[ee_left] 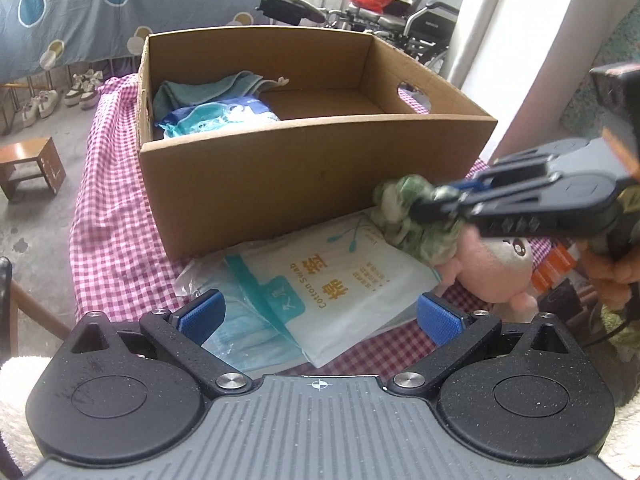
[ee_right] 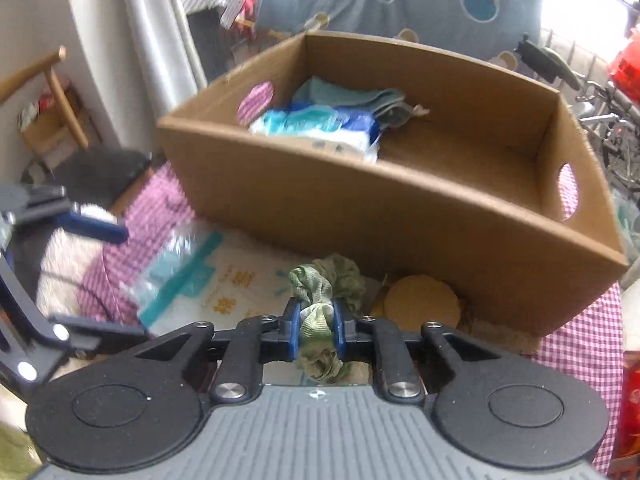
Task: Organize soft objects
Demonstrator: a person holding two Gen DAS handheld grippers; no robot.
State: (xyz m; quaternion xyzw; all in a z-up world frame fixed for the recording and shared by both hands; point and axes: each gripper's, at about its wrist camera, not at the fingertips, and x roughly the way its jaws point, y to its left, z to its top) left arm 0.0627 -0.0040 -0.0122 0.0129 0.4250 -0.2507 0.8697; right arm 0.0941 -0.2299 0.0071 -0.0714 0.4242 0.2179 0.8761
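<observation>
1. Right gripper (ee_right: 316, 330) clamped on the crumpled green-and-white fabric scrunchie (ee_right: 326, 280), blue pads (ee_right: 295, 330) squeezing a fold of it. Looks like a decent bite, cloth bunched on both sides of the pinch.
2. Scrunchie sitting low in front of the open brown cardboard box (ee_right: 400, 216), just above the white cotton swab packet (ee_left: 340, 280) and right beside the pink plush toy (ee_left: 492, 268). Not in the box yet.
3. Left gripper (ee_left: 320, 316) spread wide, nothing between the pads, hovering over the cotton swab packet and the clear bag of blue face masks (ee_left: 244, 340) on the pink gingham tablecloth (ee_left: 112, 240).
4. Box already holding a folded teal towel (ee_left: 200, 90) and a blue-and-white plastic pack (ee_left: 216, 118) on one side; the other half showing bare cardboard floor.
5. Best guess for doing this step well: straight lift first, high enough to clear the near wall, then over to the bare half and let go low. No dragging across the packet, or that probably slides with it.
6. Worth watching the dangling loop below the pads, might snag the box rim on the way over.
7. Probably smart to keep the left one parked clear of the path, ready for the packet or mask bag.
</observation>
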